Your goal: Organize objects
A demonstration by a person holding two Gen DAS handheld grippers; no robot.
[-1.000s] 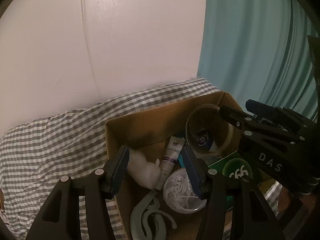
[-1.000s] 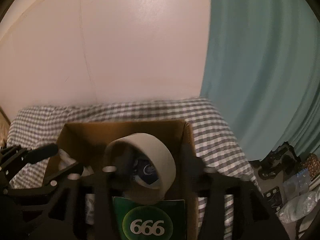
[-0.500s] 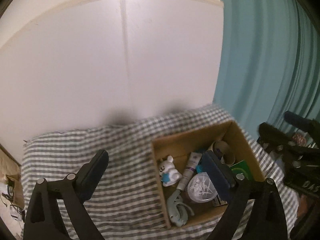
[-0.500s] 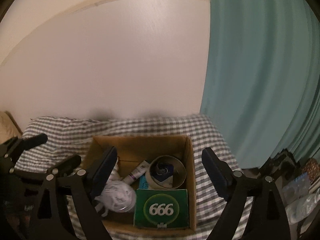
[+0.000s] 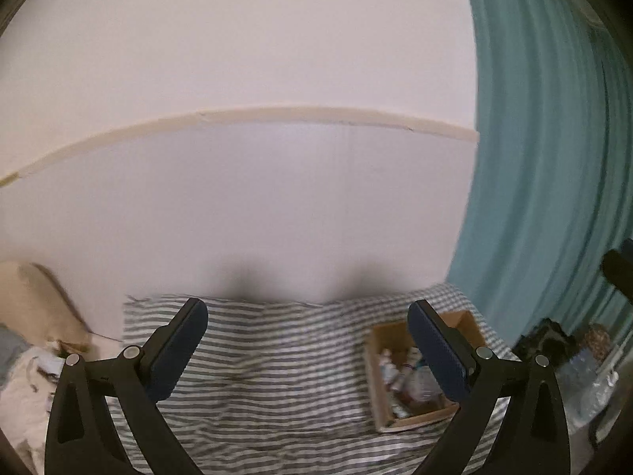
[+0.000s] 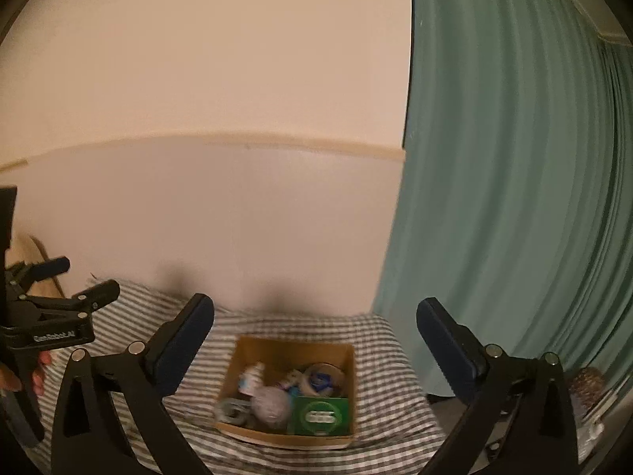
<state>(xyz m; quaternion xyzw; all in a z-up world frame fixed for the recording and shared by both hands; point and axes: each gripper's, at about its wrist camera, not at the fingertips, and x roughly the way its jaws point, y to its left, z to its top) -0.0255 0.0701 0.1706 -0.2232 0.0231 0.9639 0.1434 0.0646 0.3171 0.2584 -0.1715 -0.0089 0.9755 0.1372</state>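
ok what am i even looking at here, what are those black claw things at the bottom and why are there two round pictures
Those black claws are not a robot. They are two hand-held grippers, one in each of a person's hands, and each carries a wide-angle camera that looks forward along its two fingers. That is why each picture is round and shows a pair of black fingers with blue pads at the bottom.

One picture comes from the left gripper, the other from the right gripper. Both are open and hold nothing. In the right view the left gripper also shows at the left edge, with some of the person's fingers under it.

Ahead lies a checked cloth against a pale wall, with a teal curtain to the right. On the cloth stands an open cardboard box holding small items: a green packet, a roll of tape and others too blurred to name.
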